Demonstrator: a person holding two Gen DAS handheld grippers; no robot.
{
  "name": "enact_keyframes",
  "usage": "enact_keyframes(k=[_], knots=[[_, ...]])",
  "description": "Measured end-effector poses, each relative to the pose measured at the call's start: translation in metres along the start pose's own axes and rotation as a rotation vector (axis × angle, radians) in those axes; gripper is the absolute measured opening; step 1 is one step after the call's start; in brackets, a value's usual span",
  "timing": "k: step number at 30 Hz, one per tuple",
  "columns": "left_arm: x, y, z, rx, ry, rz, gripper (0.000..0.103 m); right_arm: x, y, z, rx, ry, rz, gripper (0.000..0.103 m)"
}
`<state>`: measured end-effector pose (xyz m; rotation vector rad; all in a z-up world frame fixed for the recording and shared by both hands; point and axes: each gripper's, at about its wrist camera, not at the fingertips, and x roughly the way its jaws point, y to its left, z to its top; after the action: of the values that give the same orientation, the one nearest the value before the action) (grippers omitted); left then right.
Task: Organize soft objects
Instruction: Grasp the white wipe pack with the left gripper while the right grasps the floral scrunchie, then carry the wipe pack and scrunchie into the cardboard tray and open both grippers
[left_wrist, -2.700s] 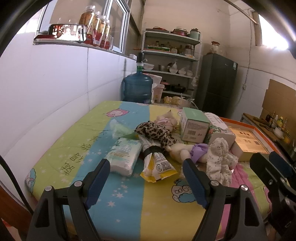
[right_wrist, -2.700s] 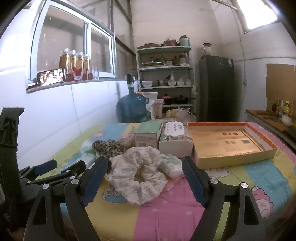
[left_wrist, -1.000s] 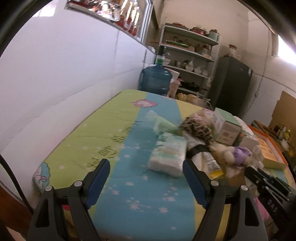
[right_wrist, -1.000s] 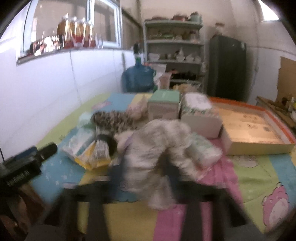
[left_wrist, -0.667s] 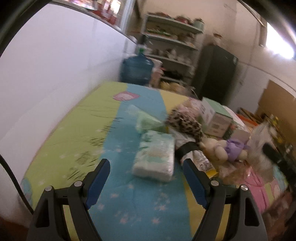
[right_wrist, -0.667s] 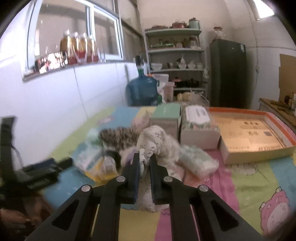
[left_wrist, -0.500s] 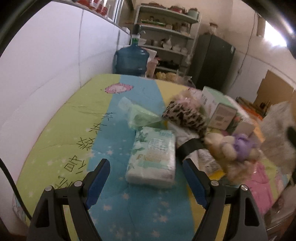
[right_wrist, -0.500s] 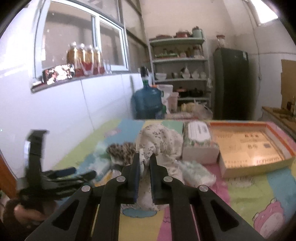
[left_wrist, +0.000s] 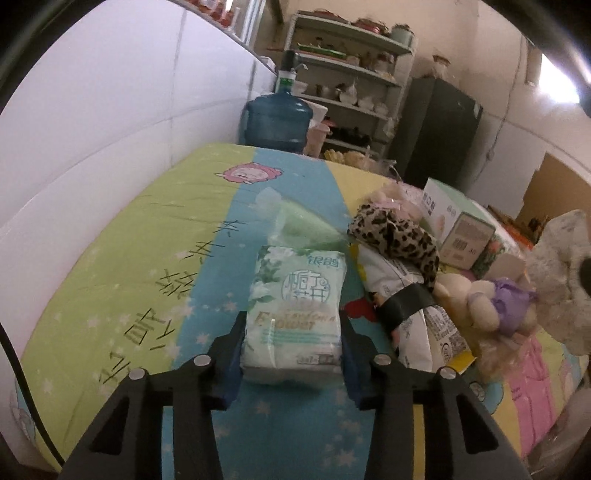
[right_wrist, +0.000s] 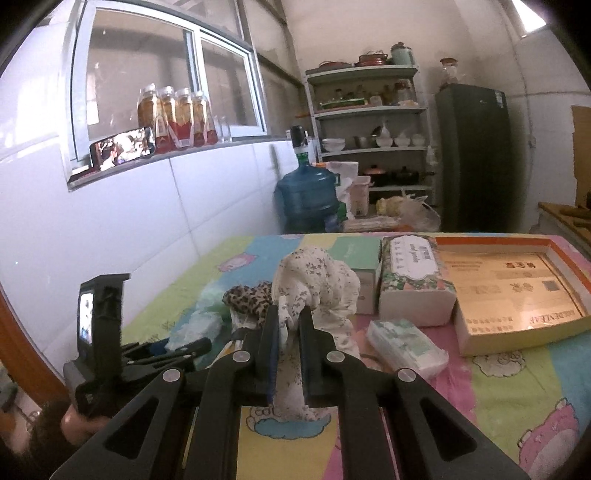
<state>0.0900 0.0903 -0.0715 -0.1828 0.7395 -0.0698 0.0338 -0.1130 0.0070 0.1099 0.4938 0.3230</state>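
A soft white-and-green tissue pack (left_wrist: 301, 288) lies on the colourful sheet (left_wrist: 147, 258). My left gripper (left_wrist: 291, 325) is closing on it, the pads pressing both long sides of its near end. My right gripper (right_wrist: 289, 314) is shut on a white floral scrunchie (right_wrist: 317, 280), held up above the pile; the same scrunchie (left_wrist: 561, 273) shows at the right edge of the left wrist view. Beside the pack lie a leopard-print scrunchie (left_wrist: 395, 232), a snack bag (left_wrist: 406, 306) and a plush toy (left_wrist: 476, 302) with a purple part.
A green box (left_wrist: 454, 225), a floral tissue box (right_wrist: 413, 280) and an orange-rimmed cardboard tray (right_wrist: 491, 240) stand at the far right. A second tissue pack (right_wrist: 406, 347) lies near the tray. A clear green bag (left_wrist: 295, 221) sits behind the held pack. The white wall runs along the left.
My left gripper moved forward and down over the tissue pack and its jaws closed onto it. My right gripper shut on the floral scrunchie and lifted it off the pile.
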Motion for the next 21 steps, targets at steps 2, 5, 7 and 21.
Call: enact_keyframes(k=[2, 5, 7, 21], knots=[[-0.008, 0.002, -0.002, -0.011, -0.021, 0.013, 0.043, 0.002, 0.002, 0.003, -0.012, 0.001, 0.007, 0.01], [-0.024, 0.0, 0.0, -0.01, -0.063, 0.022, 0.043, 0.002, 0.006, 0.008, -0.033, -0.014, 0.013, 0.01], [-0.039, -0.005, 0.004, 0.007, -0.101, 0.029, 0.043, 0.001, 0.008, 0.013, -0.042, -0.026, 0.018, 0.01], [-0.101, -0.058, 0.033, 0.108, -0.249, -0.059, 0.043, -0.035, -0.007, 0.058, -0.084, -0.184, -0.015, 0.01]])
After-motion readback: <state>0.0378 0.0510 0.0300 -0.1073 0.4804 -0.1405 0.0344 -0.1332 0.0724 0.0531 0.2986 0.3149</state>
